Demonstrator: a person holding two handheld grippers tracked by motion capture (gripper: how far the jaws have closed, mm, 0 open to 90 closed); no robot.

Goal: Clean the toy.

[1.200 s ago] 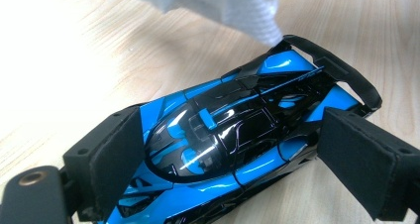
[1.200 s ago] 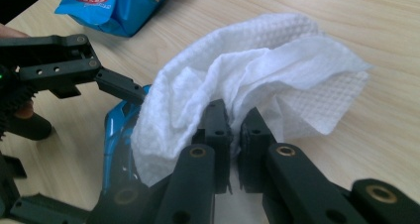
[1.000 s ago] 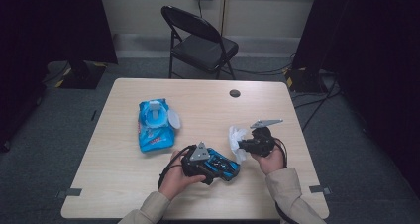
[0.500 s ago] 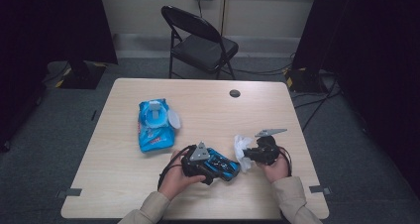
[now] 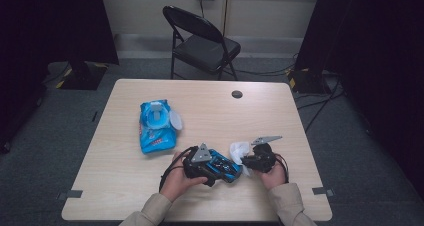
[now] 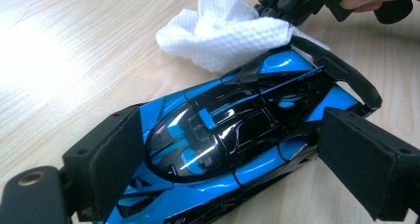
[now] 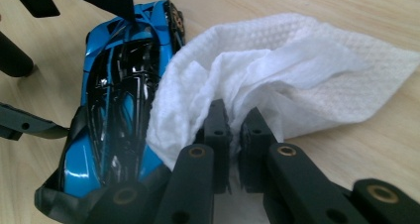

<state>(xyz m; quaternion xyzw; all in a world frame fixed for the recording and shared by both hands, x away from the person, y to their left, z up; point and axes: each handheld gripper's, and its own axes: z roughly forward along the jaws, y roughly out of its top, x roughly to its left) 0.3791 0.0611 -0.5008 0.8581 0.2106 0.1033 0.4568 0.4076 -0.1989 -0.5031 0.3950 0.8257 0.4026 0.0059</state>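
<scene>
Nearest to me, my left gripper (image 5: pixel 212 168) clamps the blue and black toy car (image 5: pixel 222 166) across its body. In the left gripper view, the car (image 6: pixel 237 135) lies between the two padded jaws, both pressed against its sides. It rests on the wooden table (image 5: pixel 120 186) near the front edge, its long side running across in front of me.

Just right of it, my right gripper (image 5: pixel 247 161) has its jaws closed on a white wipe (image 5: pixel 239 150). In the right gripper view, the two jaws stand pinched together with the crumpled wipe (image 7: pixel 277 75) bunched between them and spreading out past them. The wipe's lower fold touches the car (image 7: pixel 114 105) at its dark rear end, and the rest drapes onto the table beside it. In the left gripper view, the wipe (image 6: pixel 223 35) sits against the far end of the car, with the right gripper (image 6: pixel 292 1) above it.

Farther out, toward the left of the table, a blue pack of wipes (image 5: pixel 156 128) lies flat with its round lid flipped open. Beyond the table stands a black folding chair (image 5: pixel 200 41).
</scene>
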